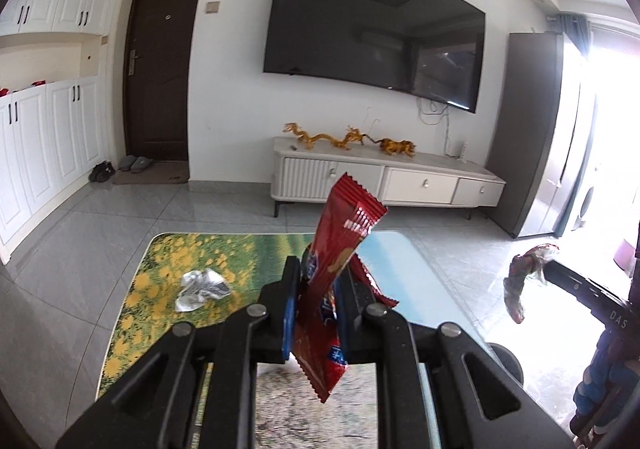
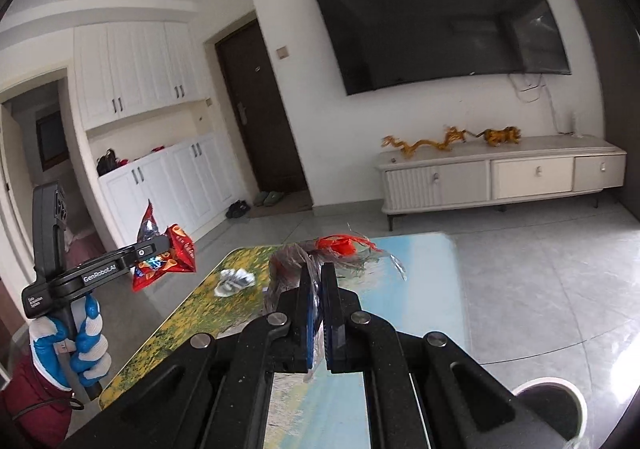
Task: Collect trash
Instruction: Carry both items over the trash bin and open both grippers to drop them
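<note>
We had the left gripper [image 1: 320, 281] fingers pinching a red foil snack wrapper [image 1: 344, 249], held up above the tabletop [image 1: 168, 249] with the flower-field print. Right gripper [image 2: 318, 285] fingers were clamped on a crumpled clear plastic wrapper with red bits [image 2: 340, 247], also raised. One crumpled silver foil scrap [image 1: 202, 287] lay on the tabletop

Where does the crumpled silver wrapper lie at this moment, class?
The crumpled silver wrapper lies on the table, on its yellow-flowered part, left of the left gripper and its red snack packet; neither gripper touches it.
</note>
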The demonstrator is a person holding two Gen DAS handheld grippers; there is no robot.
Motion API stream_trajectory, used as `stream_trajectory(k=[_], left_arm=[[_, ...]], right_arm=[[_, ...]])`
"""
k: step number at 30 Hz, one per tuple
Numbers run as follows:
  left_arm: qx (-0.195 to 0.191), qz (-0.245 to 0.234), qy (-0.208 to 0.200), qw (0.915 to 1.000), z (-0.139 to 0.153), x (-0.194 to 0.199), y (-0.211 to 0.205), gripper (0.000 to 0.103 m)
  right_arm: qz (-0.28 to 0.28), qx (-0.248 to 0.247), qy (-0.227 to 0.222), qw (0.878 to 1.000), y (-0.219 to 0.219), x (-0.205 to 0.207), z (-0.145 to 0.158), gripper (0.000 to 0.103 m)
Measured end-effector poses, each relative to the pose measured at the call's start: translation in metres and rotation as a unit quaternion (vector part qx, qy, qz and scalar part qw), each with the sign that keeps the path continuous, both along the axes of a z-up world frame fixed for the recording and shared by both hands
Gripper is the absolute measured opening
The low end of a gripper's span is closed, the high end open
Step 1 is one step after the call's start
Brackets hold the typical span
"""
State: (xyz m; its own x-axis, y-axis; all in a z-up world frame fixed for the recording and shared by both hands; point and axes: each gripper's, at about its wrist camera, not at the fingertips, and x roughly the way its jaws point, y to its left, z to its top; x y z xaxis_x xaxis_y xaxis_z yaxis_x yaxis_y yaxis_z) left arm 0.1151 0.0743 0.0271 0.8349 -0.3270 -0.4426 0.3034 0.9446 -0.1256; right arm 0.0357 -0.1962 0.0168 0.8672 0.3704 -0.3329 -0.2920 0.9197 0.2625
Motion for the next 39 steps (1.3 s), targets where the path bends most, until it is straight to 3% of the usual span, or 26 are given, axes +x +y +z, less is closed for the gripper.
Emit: stream_trajectory(k=[7,14,20,31,36,39], left_arm=[[-0.005,-0.075,-0.008,0.9971,0.014,-0.014,-0.072,0.015],[0.021,-0.171,0.016,0.9849,0.002,-0.022,-0.186,0.015],[0.054,-0.238,0.071,0.9672,-0.038,-0.02,-0.285,0.015],[0.111,-0.301,0.172,0.9312,-0.135,-0.004,-0.406,0.017],[0.118,-0.318,0.213,0.916,-0.169,0.006,-0.438,0.023],[0.118,-0.321,0.231,0.9108,-0.183,0.012,-0.45,0.039]], right_arm=[[-0.086,0.004,-0.014,0.996,-0.064,-0.036,0.003,0.004],[-0.174,0.011,0.011,0.985,-0.13,-0.055,-0.018,0.004],[-0.238,-0.009,0.072,0.969,-0.17,-0.052,-0.059,0.004],[-0.287,0.049,0.223,0.93,-0.23,-0.024,-0.181,0.007],[-0.292,0.064,0.258,0.919,-0.249,-0.021,-0.214,0.007],[-0.295,0.076,0.272,0.913,-0.263,-0.021,-0.229,0.007]])
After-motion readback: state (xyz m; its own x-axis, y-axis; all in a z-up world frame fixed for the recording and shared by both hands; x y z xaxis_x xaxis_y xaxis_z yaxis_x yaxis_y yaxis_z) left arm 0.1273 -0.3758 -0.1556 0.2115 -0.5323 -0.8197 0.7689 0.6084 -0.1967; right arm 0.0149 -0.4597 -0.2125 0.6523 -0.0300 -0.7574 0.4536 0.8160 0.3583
